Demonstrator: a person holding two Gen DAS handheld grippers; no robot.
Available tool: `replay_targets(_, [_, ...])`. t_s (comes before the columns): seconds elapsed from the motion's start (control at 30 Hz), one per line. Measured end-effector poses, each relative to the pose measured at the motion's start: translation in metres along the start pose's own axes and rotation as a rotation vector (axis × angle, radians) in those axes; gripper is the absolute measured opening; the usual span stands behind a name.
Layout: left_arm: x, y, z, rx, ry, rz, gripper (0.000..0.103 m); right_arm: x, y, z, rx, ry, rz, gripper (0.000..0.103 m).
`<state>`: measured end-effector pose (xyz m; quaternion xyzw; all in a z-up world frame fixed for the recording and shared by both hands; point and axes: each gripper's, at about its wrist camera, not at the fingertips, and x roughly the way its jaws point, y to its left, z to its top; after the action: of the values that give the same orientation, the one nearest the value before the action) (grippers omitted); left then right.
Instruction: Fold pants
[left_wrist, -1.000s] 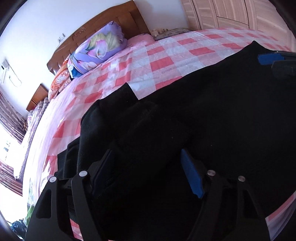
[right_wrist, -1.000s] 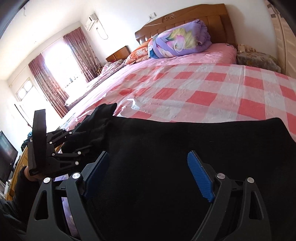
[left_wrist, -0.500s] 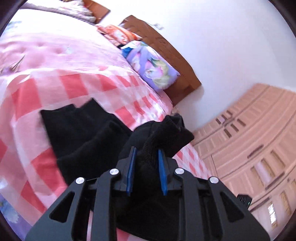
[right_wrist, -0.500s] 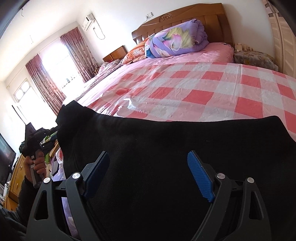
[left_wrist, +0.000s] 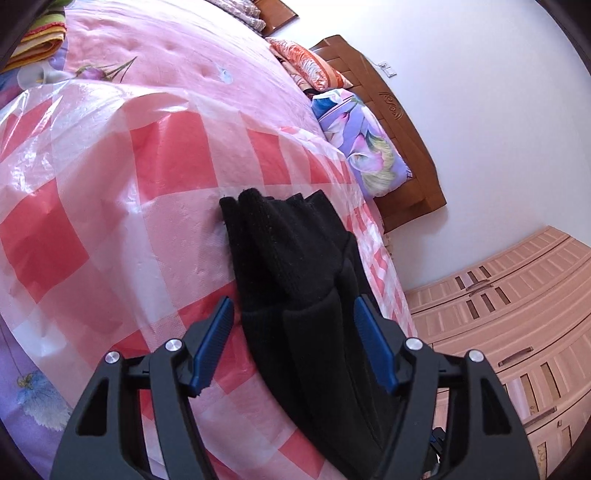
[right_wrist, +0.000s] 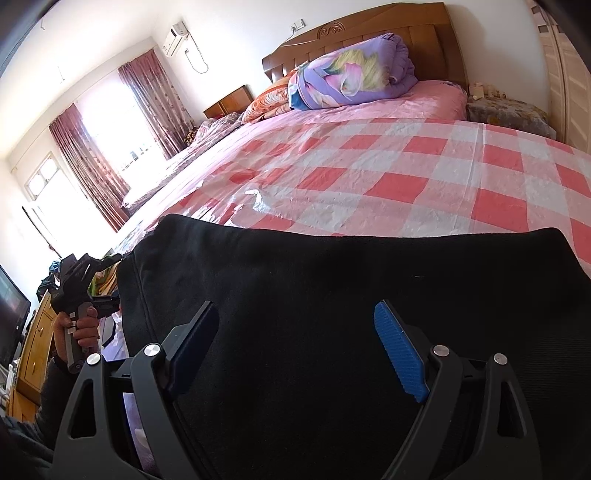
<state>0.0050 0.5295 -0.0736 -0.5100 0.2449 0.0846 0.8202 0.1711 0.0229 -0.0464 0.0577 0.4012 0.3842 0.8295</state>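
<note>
Both hand-held grippers gape over black pants (left_wrist: 295, 266) near checkered sheet's (left_wrist: 110, 221) edge.

Left gripper (left_wrist: 293, 345) fingers (left_wrist: 375, 349) apart, black pants (left_wrist: 295, 266) btwn, on bed (left_wrist: 110, 184).

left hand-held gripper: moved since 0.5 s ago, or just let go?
Yes. In the right wrist view the left hand-held gripper now sits higher and nearer the black pants edge, judged against the wooden dresser. Its jaws have opened.
</note>
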Motion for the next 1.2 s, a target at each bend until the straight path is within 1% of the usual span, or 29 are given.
replay_targets(0.07, [0.005, 0.01, 0.0, -0.04, 0.01, -0.024, 0.074, 0.0, -0.001, 0.0, 0.003, 0.001, 0.003, 0.084])
replay_targets(0.2, [-0.001, 0.015, 0.003, -0.09, 0.009, -0.077, 0.074, 0.0, -0.001, 0.0, 0.002, 0.001, 0.001, 0.084])
replay_targets(0.23, [-0.005, 0.013, 0.002, -0.094, 0.002, -0.086, 0.074, 0.0, 0.002, 0.0, -0.004, 0.006, -0.026, 0.084])
replay_targets(0.27, [-0.009, 0.009, 0.001, -0.078, -0.007, -0.075, 0.074, -0.001, 0.01, -0.001, -0.023, 0.016, -0.054, 0.084])
replay_targets(0.3, [-0.012, 0.004, 0.001, -0.053, -0.012, -0.063, 0.074, 0.0, 0.021, -0.003, -0.056, 0.029, -0.051, 0.084])
replay_targets(0.33, [-0.015, -0.003, -0.003, -0.023, -0.018, -0.037, 0.074, 0.001, 0.034, -0.007, -0.098, 0.044, -0.036, 0.084])
replay_targets(0.37, [-0.021, -0.011, -0.011, 0.007, -0.054, 0.034, 0.073, 0.004, 0.053, -0.012, -0.165, 0.066, -0.037, 0.084])
replay_targets(0.4, [-0.03, -0.023, -0.021, 0.066, -0.106, 0.093, 0.073, 0.007, 0.068, -0.016, -0.221, 0.082, -0.052, 0.084])
replay_targets(0.43, [-0.035, -0.038, -0.029, 0.141, -0.126, 0.102, 0.074, 0.013, 0.089, -0.024, -0.307, 0.108, -0.086, 0.084])
replay_targets(0.47, [-0.037, -0.054, -0.04, 0.225, -0.128, 0.107, 0.074, 0.018, 0.106, -0.033, -0.384, 0.133, -0.121, 0.084])
replay_targets(0.5, [-0.035, -0.07, -0.05, 0.296, -0.122, 0.112, 0.075, 0.023, 0.12, -0.042, -0.454, 0.154, -0.155, 0.084])
replay_targets(0.53, [-0.027, -0.088, -0.063, 0.39, -0.09, 0.11, 0.077, 0.03, 0.134, -0.055, -0.534, 0.182, -0.196, 0.085])
replay_targets(0.57, [-0.019, -0.099, -0.073, 0.449, -0.059, 0.107, 0.078, 0.035, 0.141, -0.065, -0.587, 0.202, -0.227, 0.085])
replay_targets(0.6, [-0.008, -0.111, -0.084, 0.52, -0.026, 0.108, 0.078, 0.033, 0.145, -0.071, -0.613, 0.177, -0.241, 0.086])
replay_targets(0.63, [0.004, -0.12, -0.096, 0.578, 0.003, 0.119, 0.078, 0.032, 0.145, -0.075, -0.609, 0.185, -0.237, 0.086])
replay_targets(0.67, [0.018, -0.127, -0.107, 0.629, 0.049, 0.146, 0.078, 0.033, 0.141, -0.079, -0.589, 0.217, -0.233, 0.086])
replay_targets(0.73, [0.041, -0.126, -0.122, 0.677, 0.118, 0.199, 0.078, 0.028, 0.127, -0.08, -0.521, 0.228, -0.198, 0.086])
replay_targets(0.77, [0.049, -0.122, -0.128, 0.691, 0.131, 0.229, 0.079, 0.025, 0.121, -0.08, -0.486, 0.235, -0.181, 0.087])
replay_targets(0.8, [0.053, -0.119, -0.133, 0.724, 0.125, 0.253, 0.082, 0.021, 0.115, -0.082, -0.466, 0.239, -0.175, 0.087])
replay_targets(0.87, [0.057, -0.121, -0.146, 0.822, 0.122, 0.294, 0.087, 0.011, 0.114, -0.083, -0.462, 0.234, -0.193, 0.087])
replay_targets(0.93, [0.06, -0.128, -0.155, 0.899, 0.119, 0.361, 0.088, 0.0, 0.109, -0.083, -0.448, 0.205, -0.221, 0.087])
replay_targets(0.97, [0.058, -0.133, -0.159, 0.918, 0.115, 0.372, 0.089, -0.005, 0.102, -0.084, -0.421, 0.198, -0.224, 0.087])
replay_targets(1.0, [0.057, -0.137, -0.16, 0.925, 0.12, 0.355, 0.089, -0.007, 0.094, -0.084, -0.39, 0.205, -0.22, 0.088])
replay_targets(1.03, [0.054, -0.142, -0.163, 0.927, 0.133, 0.31, 0.09, -0.008, 0.081, -0.086, -0.34, 0.225, -0.2, 0.09])
replay_targets(1.07, [0.053, -0.145, -0.168, 0.929, 0.146, 0.278, 0.092, -0.012, 0.072, -0.089, -0.317, 0.22, -0.171, 0.091])
replay_targets(1.1, [0.055, -0.146, -0.172, 0.934, 0.155, 0.278, 0.095, -0.019, 0.068, -0.092, -0.319, 0.224, -0.15, 0.091])
replay_targets(1.13, [0.06, -0.147, -0.179, 0.952, 0.167, 0.296, 0.096, -0.024, 0.067, -0.094, -0.331, 0.242, -0.148, 0.091])
replay_targets(1.17, [0.065, -0.147, -0.186, 0.986, 0.156, 0.326, 0.101, -0.029, 0.066, -0.093, -0.335, 0.256, -0.154, 0.091])
replay_targets(1.2, [0.069, -0.149, -0.191, 1.011, 0.133, 0.346, 0.101, -0.036, 0.061, -0.091, -0.325, 0.253, -0.166, 0.091])
